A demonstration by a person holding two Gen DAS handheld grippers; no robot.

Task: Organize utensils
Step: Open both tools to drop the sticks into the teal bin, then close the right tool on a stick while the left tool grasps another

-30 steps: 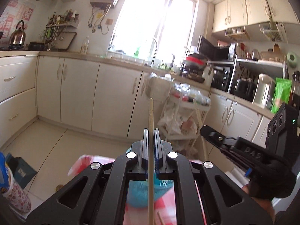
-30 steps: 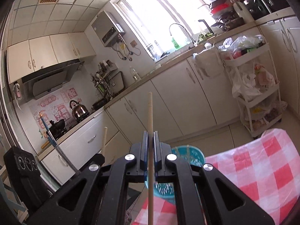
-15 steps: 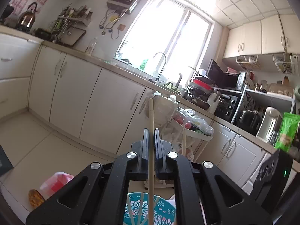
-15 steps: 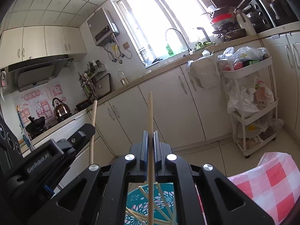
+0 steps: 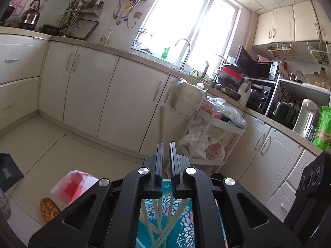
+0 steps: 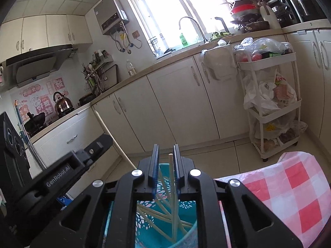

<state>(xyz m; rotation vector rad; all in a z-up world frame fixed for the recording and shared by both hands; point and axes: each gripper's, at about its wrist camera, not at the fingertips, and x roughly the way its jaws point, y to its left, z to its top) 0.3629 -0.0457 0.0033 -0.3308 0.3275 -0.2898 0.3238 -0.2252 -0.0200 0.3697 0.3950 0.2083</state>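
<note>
Both tongs hang just above the teal basket [image 6: 186, 217], which sits at the corner of the desk [image 6: 289, 196] with its red and white check cloth and already has several chopsticks lying crossed in it. The right tongs [image 6: 166, 146] have just been opening: the jaws stand a little apart, and 1 chopstick [image 6: 170, 165] stands between them, close to the right pad, gripped by neither, its lower end down among the others. The left tongs [image 5: 166, 144] also show a narrow gap. Their chopstick [image 5: 161, 122] rests against the left pad only, so I'd say it is loose rather than held. From the right side it slants steeply past the tip of the left tongs [image 6: 105, 138], its top leaning away from the basket. That slant is my main worry. I can't tell whether its lower end is inside the rim; if not, it will slide off the desk and onto the floor. The right chopstick is safer, but the ribbed pads could catch it if the tongs pull away sideways rather than straight up, and flick it out. The crossed sticks below might also stop a new one from settling, leaving it propped high and ready to topple. The 2 tongs are near each other, so a hasty pull back could knock them together or tip the light basket.
</note>
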